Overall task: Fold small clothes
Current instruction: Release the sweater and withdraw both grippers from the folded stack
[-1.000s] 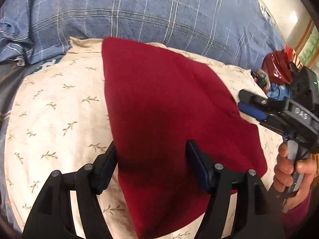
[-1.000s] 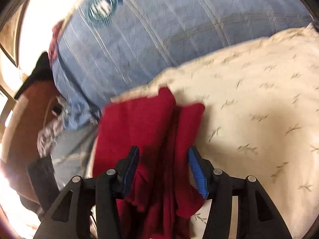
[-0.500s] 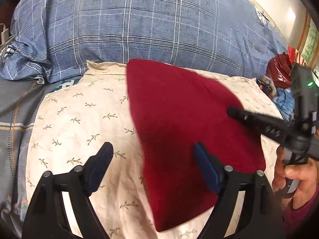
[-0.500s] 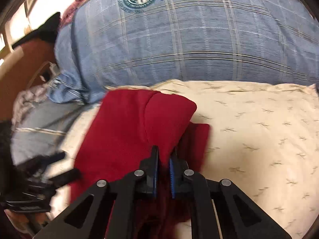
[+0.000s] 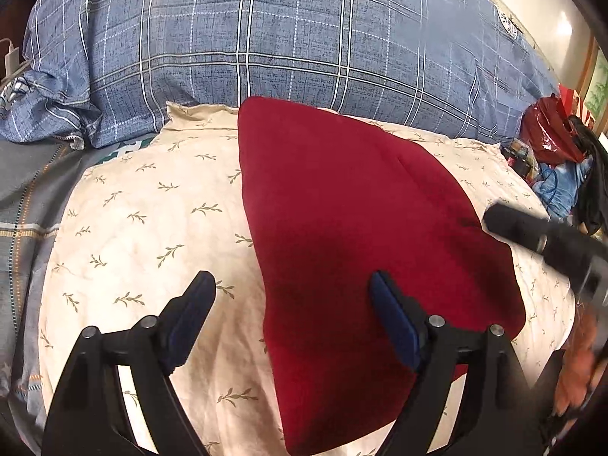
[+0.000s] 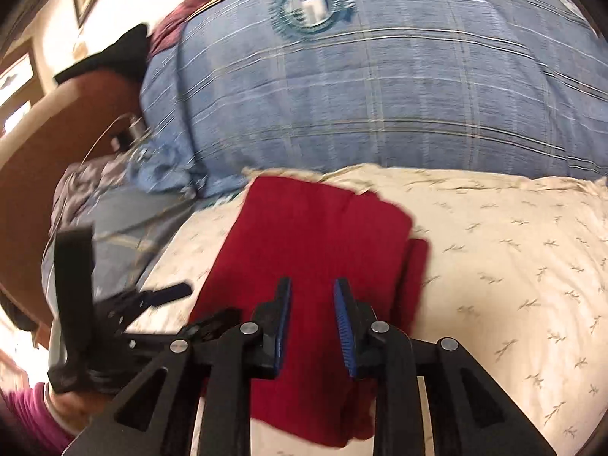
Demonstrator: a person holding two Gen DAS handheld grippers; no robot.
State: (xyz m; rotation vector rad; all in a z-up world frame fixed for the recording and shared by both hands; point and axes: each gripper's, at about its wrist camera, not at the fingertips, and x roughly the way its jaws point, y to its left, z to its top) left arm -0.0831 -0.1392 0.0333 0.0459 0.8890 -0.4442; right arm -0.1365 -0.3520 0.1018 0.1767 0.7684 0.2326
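Both tongs I'm running hang released over the cream pillow (image 5: 152, 228): left gripper (image 5: 292, 315) spread wide, right gripper (image 6: 312, 321) parted narrowly, neither grasping. On that pillow's middle lies the folded red garment (image 5: 353, 235), free.

Folded red cloth (image 5: 353, 247), flat on pillow (image 5: 152, 228)

A: The red garment (image 5: 353, 235) looks like matt, fleecy cloth, the cream pillow (image 5: 152, 228) smooth printed cotton.

B: The left gripper (image 5: 292, 326) is matt black plastic, 2 blue ribbed pads (image 5: 395, 326), shiny metal rivets.
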